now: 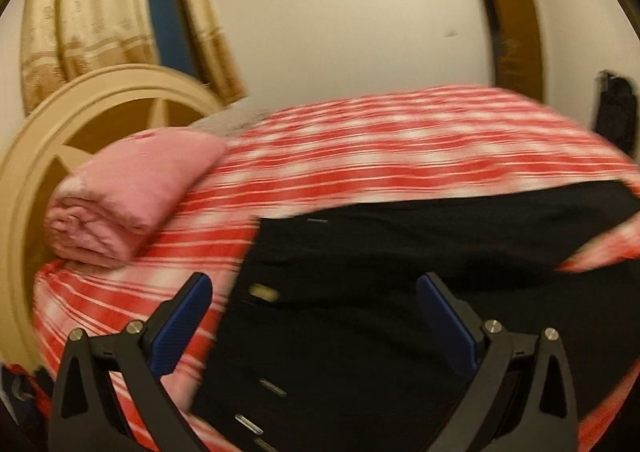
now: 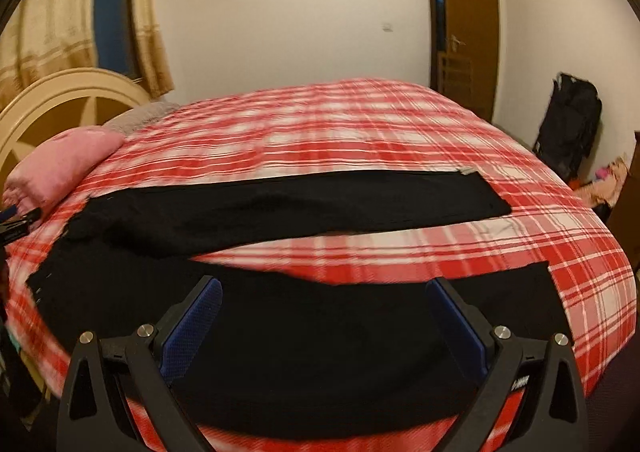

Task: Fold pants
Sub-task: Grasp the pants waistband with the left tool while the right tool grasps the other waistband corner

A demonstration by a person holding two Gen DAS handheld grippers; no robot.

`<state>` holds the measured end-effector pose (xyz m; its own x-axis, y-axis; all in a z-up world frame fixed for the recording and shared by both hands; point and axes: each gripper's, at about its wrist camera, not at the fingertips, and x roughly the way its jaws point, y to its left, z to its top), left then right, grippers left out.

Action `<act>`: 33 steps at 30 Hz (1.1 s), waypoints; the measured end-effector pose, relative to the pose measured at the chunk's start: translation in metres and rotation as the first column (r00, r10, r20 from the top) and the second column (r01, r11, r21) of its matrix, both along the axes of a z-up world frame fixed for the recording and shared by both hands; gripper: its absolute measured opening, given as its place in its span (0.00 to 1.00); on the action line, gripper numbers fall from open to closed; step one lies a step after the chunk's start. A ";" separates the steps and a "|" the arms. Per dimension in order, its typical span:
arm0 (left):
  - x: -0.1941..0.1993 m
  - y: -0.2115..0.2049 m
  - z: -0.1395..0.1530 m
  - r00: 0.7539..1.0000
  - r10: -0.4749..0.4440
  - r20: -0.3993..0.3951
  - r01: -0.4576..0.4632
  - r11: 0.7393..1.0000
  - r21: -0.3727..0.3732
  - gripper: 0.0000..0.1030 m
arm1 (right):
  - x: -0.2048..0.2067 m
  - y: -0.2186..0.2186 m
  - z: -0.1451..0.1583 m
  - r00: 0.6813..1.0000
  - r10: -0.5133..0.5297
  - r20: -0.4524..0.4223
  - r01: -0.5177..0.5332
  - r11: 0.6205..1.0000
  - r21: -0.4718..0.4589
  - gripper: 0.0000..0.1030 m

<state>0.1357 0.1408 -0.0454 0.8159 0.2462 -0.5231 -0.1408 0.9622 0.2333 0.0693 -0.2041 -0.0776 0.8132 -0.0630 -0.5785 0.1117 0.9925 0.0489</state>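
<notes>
Black pants point(image 2: 280, 207) are lying flat across the plaid bed point(image 2: 360, 123), legs splayed apart (waist end toward the pink pillow point(image 1: 132, 191)). Left tool point(image 1: 314, 316) and right tool point(image 2: 324, 316) are both hovering over the fabric, spread wide, gripping nothing.

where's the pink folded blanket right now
The pink folded blanket lies at the head end of the bed, on the red plaid cover by the cream headboard, left of the black pants in both views.
</notes>
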 end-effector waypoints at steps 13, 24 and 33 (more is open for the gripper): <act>0.184 0.105 -0.067 0.960 -0.016 -0.280 -0.036 0.983 -0.179 0.81 | 0.123 -0.170 -0.022 0.960 -0.218 -0.178 0.230 0.972 0.049 0.85; 0.215 0.103 -0.100 0.916 -0.118 -0.383 0.040 0.978 -0.204 0.58 | 0.186 -0.269 -0.037 0.912 -0.311 -0.269 0.337 0.940 0.057 0.82; 0.229 0.102 -0.100 0.906 -0.118 -0.406 0.042 0.981 -0.190 0.61 | 0.252 -0.304 -0.048 0.933 -0.239 -0.270 0.286 0.947 0.148 0.82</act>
<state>0.3648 0.2431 -0.1452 0.5296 0.0646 -0.8458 0.0113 0.9965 0.0832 0.3211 -0.5077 -0.1261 0.6133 -0.1295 -0.7792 0.3986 0.9024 0.1638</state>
